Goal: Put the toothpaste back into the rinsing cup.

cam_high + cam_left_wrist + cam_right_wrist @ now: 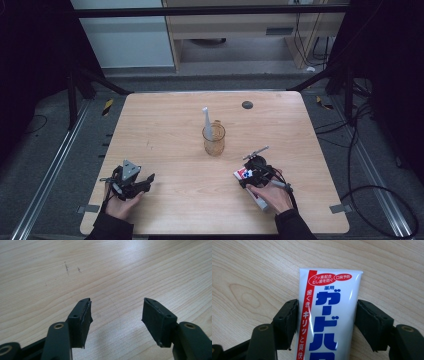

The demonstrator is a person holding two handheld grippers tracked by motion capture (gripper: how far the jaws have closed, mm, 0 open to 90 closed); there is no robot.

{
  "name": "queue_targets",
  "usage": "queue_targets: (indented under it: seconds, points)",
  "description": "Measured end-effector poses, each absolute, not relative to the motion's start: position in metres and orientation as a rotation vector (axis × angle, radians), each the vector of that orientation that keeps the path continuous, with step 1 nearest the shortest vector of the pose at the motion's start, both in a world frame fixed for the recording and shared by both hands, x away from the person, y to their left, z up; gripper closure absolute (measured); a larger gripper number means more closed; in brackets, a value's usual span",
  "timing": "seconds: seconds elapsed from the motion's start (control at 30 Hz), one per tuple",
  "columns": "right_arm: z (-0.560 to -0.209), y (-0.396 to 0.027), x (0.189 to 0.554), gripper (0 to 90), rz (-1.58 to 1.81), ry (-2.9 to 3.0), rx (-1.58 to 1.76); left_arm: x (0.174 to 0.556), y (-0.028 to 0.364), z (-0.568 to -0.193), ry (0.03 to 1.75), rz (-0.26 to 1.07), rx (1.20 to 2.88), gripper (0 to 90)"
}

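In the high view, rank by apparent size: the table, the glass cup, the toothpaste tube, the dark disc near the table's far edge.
1. Table.
2. Glass cup.
3. Toothpaste tube, though the right gripper hides much of it, so second and third place are unsure.
4. Dark disc.

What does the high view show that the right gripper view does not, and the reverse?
High view adds: a glass cup holding a white toothbrush, a dark disc near the far edge, the left tongs. Right gripper view adds: blue and red lettering on the toothpaste tube, with the right tongs' pads against its two edges. Shared: tube, right tongs, wooden table.
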State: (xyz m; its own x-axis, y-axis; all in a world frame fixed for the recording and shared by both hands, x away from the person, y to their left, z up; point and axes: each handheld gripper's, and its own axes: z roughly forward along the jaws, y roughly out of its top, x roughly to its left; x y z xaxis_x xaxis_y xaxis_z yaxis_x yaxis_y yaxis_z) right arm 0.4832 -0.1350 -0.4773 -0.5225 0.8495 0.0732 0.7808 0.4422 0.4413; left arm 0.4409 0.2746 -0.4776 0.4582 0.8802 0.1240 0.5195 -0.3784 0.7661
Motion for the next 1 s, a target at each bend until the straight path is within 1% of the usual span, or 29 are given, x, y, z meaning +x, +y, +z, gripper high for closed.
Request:
queue_targets:
  seconds: [0.13,0.3,0.53,0.67,0.83,1.0]
  points:
    - [-0.477,-0.134,0.482,37.9,0.638,2.53,1.443,0.441,0.274,-0.477,1.162,0.703,2.05,39.9]
    - [-0.475,-0.132,0.481,43.4,0.626,2.534,1.459,0.441,0.274,-0.477,1.162,0.702,2.05,39.9]
    - [-0.472,-0.135,0.481,55.1,0.65,2.53,1.476,0.441,0.275,-0.477,1.163,0.702,2.049,39.9]
    - [-0.468,-0.136,0.479,63.3,0.66,2.524,1.477,0.441,0.274,-0.477,1.163,0.702,2.05,40.0]
    - [-0.465,-0.137,0.477,67.3,0.672,2.51,1.468,0.441,0.275,-0.477,1.163,0.701,2.049,40.0]
    - [-0.461,-0.139,0.475,68.6,0.689,2.505,1.46,0.441,0.275,-0.477,1.163,0.702,2.046,40.0]
